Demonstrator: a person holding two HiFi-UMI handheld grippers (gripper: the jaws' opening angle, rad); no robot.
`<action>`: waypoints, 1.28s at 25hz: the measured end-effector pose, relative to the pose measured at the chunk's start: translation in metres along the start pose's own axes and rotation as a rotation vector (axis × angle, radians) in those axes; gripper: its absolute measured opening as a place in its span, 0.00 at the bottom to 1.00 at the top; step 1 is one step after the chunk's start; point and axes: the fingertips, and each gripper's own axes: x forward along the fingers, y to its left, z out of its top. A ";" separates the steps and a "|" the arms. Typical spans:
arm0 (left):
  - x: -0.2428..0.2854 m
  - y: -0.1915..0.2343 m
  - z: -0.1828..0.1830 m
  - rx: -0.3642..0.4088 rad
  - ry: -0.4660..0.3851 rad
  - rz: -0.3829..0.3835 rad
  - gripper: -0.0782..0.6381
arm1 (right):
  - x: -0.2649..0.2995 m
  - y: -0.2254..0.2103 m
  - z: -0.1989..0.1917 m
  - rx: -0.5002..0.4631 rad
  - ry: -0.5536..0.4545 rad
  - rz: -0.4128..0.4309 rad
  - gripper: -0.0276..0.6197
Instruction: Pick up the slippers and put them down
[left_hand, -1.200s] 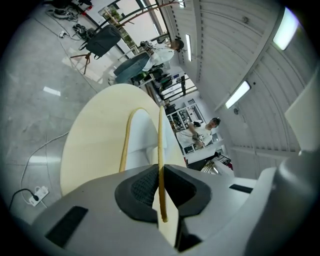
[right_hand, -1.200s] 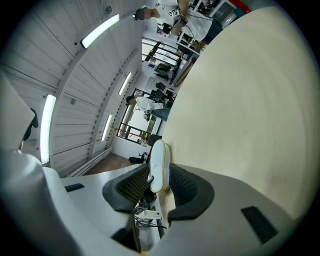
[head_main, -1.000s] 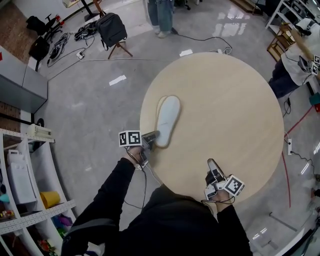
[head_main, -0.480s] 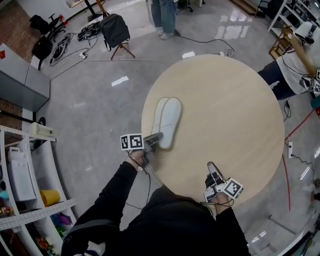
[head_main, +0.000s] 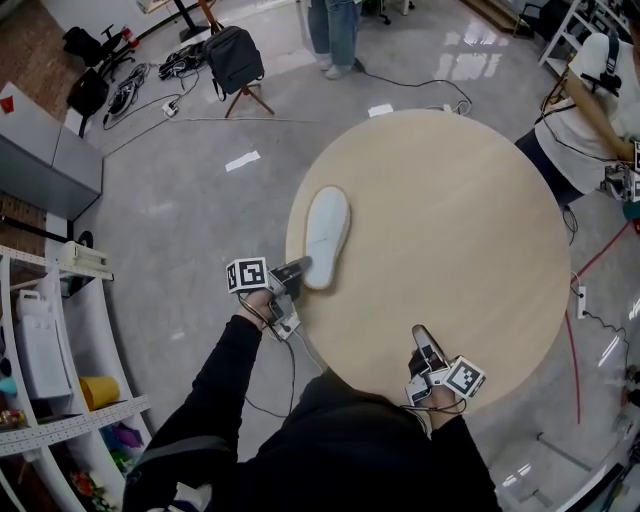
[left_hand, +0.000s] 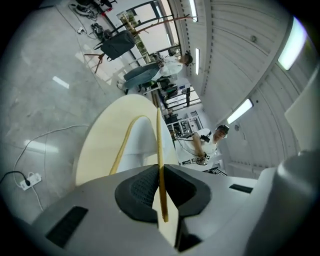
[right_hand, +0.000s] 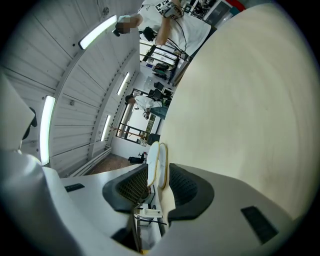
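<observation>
Slippers, a pale pair seemingly stacked one on the other, lie near the left edge of the round table. The left gripper has its jaws clamped on the thin heel rim. They look light, soft and floppy, likely to sag when lifted, so the heel edge seems the handiest hold. The right gripper waits at the near edge, jaws partly apart, empty.

Slippers, centre left: pale grey-white, tan edging. Table: light beige wood. Floor: glossy grey. Marker cubes: black-and-white squares. Sleeve: black. Bucket, lower left: yellow.
</observation>
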 end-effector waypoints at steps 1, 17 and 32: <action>0.003 0.010 -0.003 -0.008 0.015 0.024 0.18 | 0.000 0.001 -0.001 -0.008 -0.001 0.003 0.26; 0.019 0.017 -0.020 0.017 0.044 0.142 0.18 | -0.018 -0.013 0.005 0.017 -0.035 -0.044 0.26; -0.065 -0.036 0.060 0.044 -0.044 -0.092 0.18 | -0.019 -0.015 0.004 0.014 -0.013 -0.044 0.26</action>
